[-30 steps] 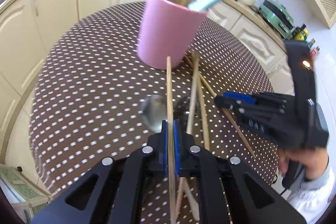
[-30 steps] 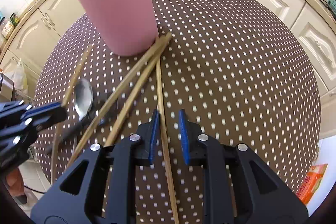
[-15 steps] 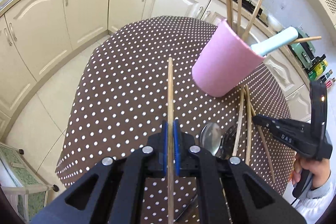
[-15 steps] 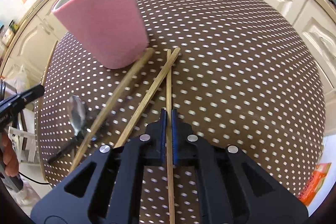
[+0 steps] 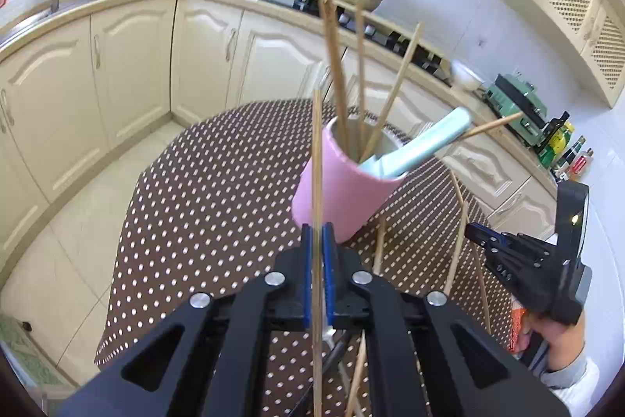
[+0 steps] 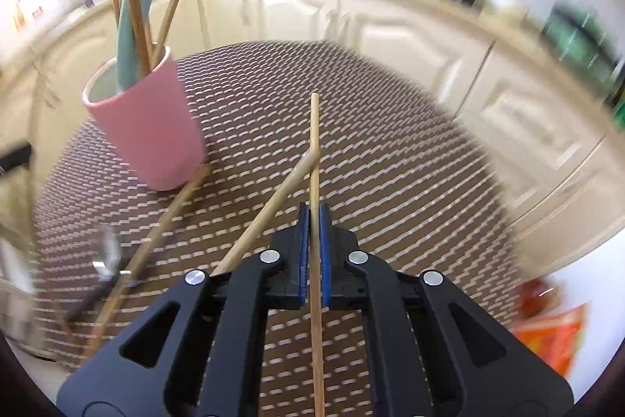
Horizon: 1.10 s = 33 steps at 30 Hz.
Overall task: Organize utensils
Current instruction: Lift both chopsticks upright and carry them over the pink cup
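Chopstick (image 5: 317, 159) clamped in left gripper (image 5: 317, 272), tip at 12 o'clock crossing pink cup (image 5: 343, 190). Second chopstick (image 6: 315, 159) pinched in right gripper (image 6: 312, 253); cup at 10 o'clock. Polka-dot tablecloth (image 5: 203, 190), cream kitchen cabinets (image 5: 129, 65) behind.

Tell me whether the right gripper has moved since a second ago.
Yes. The right gripper, shut on a chopstick, has lifted off the dotted tablecloth and tilted up: the pink cup now sits lower in its view, with cabinets visible.

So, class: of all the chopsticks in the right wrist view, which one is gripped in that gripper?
The upright chopstick clamped between the right gripper pads; the others lie on the table or stand in the pink cup.
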Tool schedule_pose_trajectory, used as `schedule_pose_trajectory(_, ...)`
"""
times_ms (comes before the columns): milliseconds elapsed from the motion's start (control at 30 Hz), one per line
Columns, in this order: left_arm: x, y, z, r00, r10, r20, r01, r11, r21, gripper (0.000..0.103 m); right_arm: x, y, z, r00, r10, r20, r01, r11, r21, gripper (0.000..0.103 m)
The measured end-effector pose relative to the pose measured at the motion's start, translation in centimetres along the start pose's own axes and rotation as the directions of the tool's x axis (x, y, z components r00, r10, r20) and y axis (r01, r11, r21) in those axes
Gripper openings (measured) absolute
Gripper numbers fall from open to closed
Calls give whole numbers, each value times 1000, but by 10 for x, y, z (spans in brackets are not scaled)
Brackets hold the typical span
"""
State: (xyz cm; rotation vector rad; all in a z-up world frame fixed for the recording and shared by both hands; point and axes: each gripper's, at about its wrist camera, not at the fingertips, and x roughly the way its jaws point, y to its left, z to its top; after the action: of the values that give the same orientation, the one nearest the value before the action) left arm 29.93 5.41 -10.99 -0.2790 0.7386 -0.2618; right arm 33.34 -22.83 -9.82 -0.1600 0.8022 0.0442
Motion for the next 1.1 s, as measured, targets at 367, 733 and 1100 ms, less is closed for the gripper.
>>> schedule_pose_trajectory(367, -14, -31, 20, 995, -46, 85, 44, 999, 33, 5, -42, -14, 21, 961, -36, 273, 10, 995, 97, 5)
schedule_pose_trajectory(733, -52, -52, 41, 970, -99, 223, 79, 992, 96, 5, -122, 13, 19, 739, 270, 617, -382, 922, 55, 5)
schedule_pose_trajectory(1100, -81, -65, 78, 893, -61, 445, 4, 992, 127, 5, -112, 63, 58, 614, 325, 719, -444, 896, -26, 5)
